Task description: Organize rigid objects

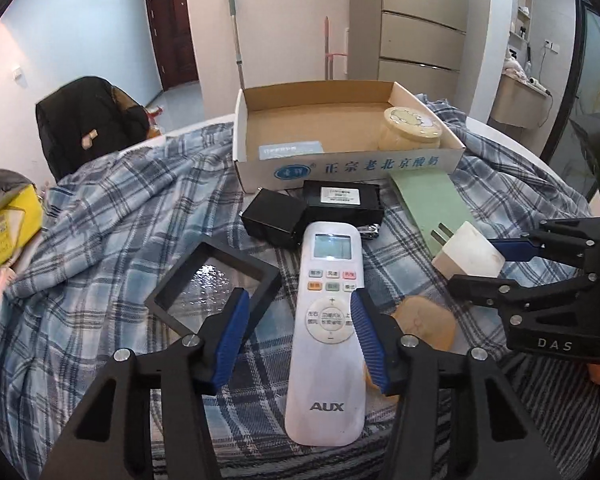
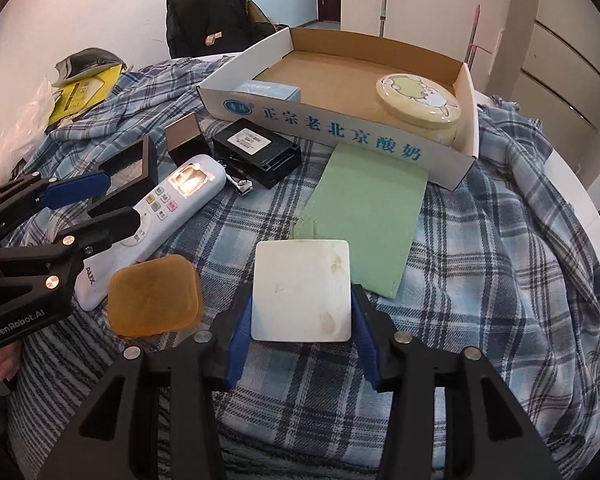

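A white remote control [image 1: 327, 320] marked AUX is seen lying lengthwise on a blue plaid cloth [image 1: 132, 216] between the blue-padded fingers of the left gripper [image 1: 298, 320]. The right pad rests against the remote's edge, while a gap is left between the left pad and the other edge, so the jaws stand partly open around the remote without clamping it.

To the right, a white plug adapter [image 2: 302, 290] is held by the right gripper [image 2: 300, 320], its jaws closed to the adapter's width with both pads pressed on its sides; two metal prongs are seen pointing to the far left in the left wrist view. Whether it is lifted clear of the cloth cannot be told.

A cardboard tray [image 1: 360, 168] printed with blue Chinese characters is placed at the far side of the cloth. A round tin [image 1: 412, 128] with a cartoon sheep lid is set in its right end, and a small pale blue box [image 1: 290, 150] at its near left.

Just in front of the tray, two black boxes [image 1: 312, 210] are laid side by side, with a nail clipper [image 2: 240, 185] beside them. A green slab [image 2: 364, 216] is spread near the tray's right end, a black picture frame [image 1: 216, 282] lies left of the remote, and an amber square block [image 2: 156, 300] right of it.
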Demonstrator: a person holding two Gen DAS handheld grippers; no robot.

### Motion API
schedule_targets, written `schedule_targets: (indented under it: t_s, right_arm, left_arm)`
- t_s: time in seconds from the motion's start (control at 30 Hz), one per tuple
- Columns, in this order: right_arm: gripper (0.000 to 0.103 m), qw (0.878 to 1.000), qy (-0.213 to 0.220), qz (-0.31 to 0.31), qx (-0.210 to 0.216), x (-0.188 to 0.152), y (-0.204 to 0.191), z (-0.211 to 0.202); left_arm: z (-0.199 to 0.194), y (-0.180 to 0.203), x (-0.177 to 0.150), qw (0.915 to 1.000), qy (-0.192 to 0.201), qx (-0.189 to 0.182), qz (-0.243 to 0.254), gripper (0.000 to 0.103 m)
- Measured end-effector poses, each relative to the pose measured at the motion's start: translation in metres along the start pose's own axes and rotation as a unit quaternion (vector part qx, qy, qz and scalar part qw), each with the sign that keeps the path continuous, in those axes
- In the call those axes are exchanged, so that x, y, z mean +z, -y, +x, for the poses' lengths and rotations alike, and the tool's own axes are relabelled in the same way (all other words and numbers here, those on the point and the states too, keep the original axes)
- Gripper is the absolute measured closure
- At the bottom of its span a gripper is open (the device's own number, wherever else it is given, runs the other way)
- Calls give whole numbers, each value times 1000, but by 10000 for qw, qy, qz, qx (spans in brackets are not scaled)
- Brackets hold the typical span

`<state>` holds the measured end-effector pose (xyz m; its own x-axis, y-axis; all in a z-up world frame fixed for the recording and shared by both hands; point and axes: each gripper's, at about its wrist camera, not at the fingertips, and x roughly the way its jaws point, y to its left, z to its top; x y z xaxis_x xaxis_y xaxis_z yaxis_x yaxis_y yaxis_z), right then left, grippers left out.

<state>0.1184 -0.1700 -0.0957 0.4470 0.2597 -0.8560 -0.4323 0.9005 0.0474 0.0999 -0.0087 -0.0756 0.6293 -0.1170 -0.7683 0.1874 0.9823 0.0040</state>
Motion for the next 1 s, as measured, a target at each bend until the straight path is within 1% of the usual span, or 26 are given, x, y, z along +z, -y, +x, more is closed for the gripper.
schedule_targets:
  t_s: [0.13,0.2,0.27,0.37,0.43,0.47,0.5,0.63,0.73,0.83,0.9,1.0]
  right_arm:
    - [58,10000,-9,-69,-37,-1,-2,0]
    - [58,10000,-11,-67,-27,0,-2,0]
    - [58,10000,-10,-48,-6,-1,-1,0]
    - [58,10000,-5,-29,10,-1,-1,-1]
    - [58,10000,-6,-39,-5,-1,-1,-1]
    - [58,10000,-6,-40,-7,-1,-1,-1]
    - [58,10000,-10,-47,-16,-1,-1,-1]
    - [58,10000,-10,-36,-23,-1,-1,0]
    - [55,10000,-11,-24,34,0,-1,0]
    - [54,10000,-5,4,75,1,-1,1]
    - [50,9999,-5,2,101,1,-1,1]
    - [49,10000,-4,-15,94,3,-3,2]
  left_arm:
    - [5,5,-1,9998,-131,-86,147,48]
    - [10,10,-2,9993,-272,-106,253,48]
    - [15,11,-2,9989,-385,-39,264,48]
    - [17,8,-2,9988,-429,-117,200,48]
    - [19,8,-3,9986,-469,-142,195,50]
    - [19,8,-3,9985,-476,-201,199,58]
    - [19,9,-3,9984,-485,-218,212,60]
    - [18,10,-3,9985,-469,-199,217,60]
    - [14,10,-3,9990,-357,-139,227,61]
    - [4,9,-1,9997,-87,-118,219,61]
    - [-3,10,0,9997,82,-108,218,61]
    - [-9,11,1,9993,225,-138,248,61]
